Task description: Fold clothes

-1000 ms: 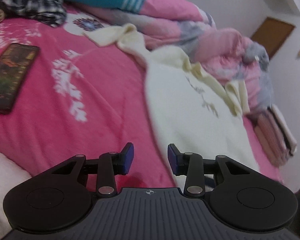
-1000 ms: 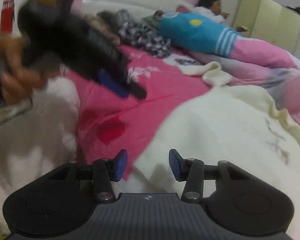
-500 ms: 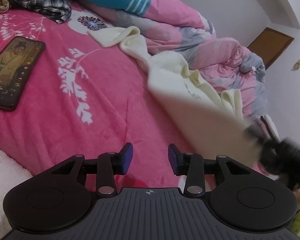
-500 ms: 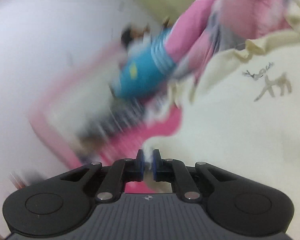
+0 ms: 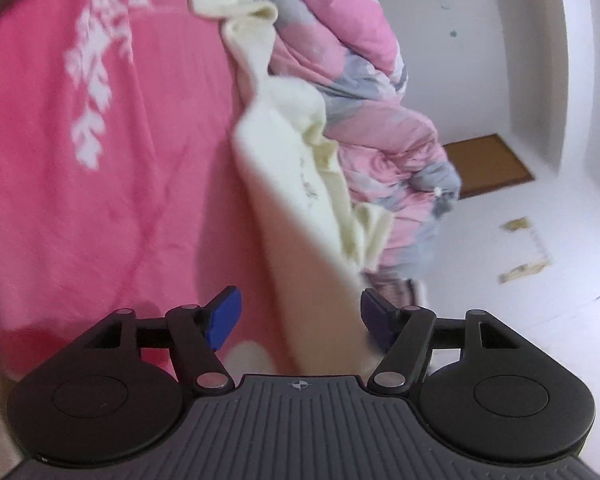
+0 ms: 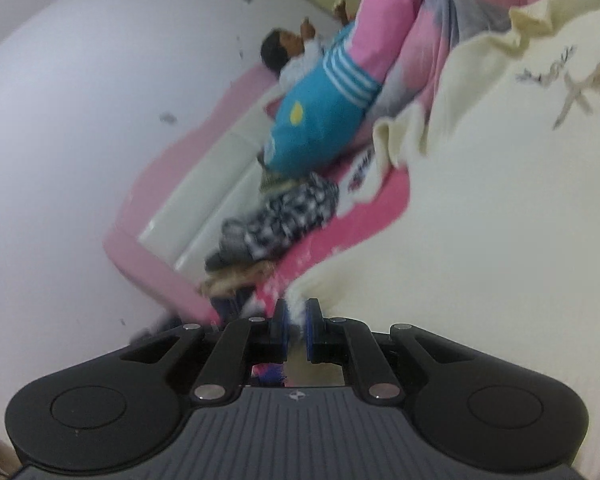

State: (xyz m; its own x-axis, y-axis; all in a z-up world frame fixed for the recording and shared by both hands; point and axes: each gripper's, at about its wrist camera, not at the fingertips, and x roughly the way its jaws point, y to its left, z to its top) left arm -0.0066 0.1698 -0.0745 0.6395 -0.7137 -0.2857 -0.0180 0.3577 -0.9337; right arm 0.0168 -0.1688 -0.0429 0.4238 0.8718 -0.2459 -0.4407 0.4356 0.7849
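Note:
A cream sweater [image 5: 300, 184] with a small embroidered deer motif lies partly lifted off the pink bedspread [image 5: 100, 168]. In the right wrist view the sweater [image 6: 500, 208] fills the right side, and my right gripper [image 6: 296, 320] is shut on its edge, cloth pinched between the blue pads. My left gripper [image 5: 300, 318] is open wide, with a raised fold of the sweater hanging between its fingers, not clamped.
A rumpled pink and grey quilt [image 5: 364, 92] lies behind the sweater. A person [image 6: 316, 104] in a blue striped top lies at the far end of the bed. A checked garment [image 6: 284, 216] is heaped near the white headboard [image 6: 204, 208].
My right gripper shut on the sweater's edge and lifted it, tilting its view. My left gripper moved right toward the raised cloth and opened wider; the phone has left its view.

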